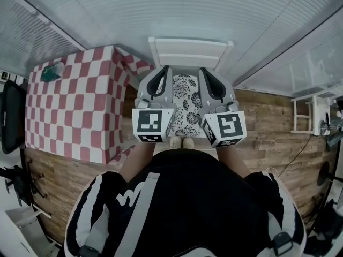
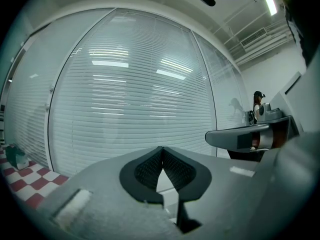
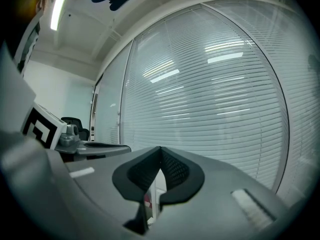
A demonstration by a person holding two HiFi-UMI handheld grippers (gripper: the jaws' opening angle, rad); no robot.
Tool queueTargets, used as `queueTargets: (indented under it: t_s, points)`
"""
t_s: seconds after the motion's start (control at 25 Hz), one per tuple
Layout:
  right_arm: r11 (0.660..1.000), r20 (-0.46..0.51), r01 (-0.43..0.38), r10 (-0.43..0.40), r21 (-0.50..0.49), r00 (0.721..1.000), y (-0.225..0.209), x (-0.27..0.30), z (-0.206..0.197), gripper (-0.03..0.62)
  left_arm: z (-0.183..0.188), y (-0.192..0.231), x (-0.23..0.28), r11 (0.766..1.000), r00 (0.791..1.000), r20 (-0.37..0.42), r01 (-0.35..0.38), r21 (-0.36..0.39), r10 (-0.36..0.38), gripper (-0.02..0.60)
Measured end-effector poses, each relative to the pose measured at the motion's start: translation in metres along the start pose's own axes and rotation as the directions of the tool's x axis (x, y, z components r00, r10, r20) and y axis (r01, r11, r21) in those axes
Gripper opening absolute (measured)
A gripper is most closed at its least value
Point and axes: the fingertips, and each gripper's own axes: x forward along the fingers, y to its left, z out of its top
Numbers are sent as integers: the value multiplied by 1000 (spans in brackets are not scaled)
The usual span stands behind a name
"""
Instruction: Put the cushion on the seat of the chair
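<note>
A black-and-white floral cushion point(image 1: 186, 107) lies on the seat of a white chair point(image 1: 190, 51), whose backrest stands against the blinds. Both grippers are held level above the seat, side by side, pointing at the blinds. My left gripper point(image 1: 163, 70) is over the cushion's left edge and my right gripper point(image 1: 207, 72) is over its right edge. The left gripper point(image 2: 162, 149) is shut with its pads meeting and nothing between them. The right gripper point(image 3: 160, 149) is shut the same way. The grippers hide the cushion's sides.
A table with a red-and-white checked cloth point(image 1: 69, 103) stands close on the left, with a green object point(image 1: 52, 72) on it. A white stool point(image 1: 310, 110) is at the right. Blinds point(image 2: 130, 94) close off the front. My shoes point(image 1: 182, 142) touch the chair's front.
</note>
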Motion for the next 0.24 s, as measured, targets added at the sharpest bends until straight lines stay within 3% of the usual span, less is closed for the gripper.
queueTargets:
  t_s: [0.24]
  points:
    - [1000, 23, 29, -29, 4, 999, -9, 2, 3, -2, 7, 3, 3, 1000, 1000, 22, 11, 4, -11, 3]
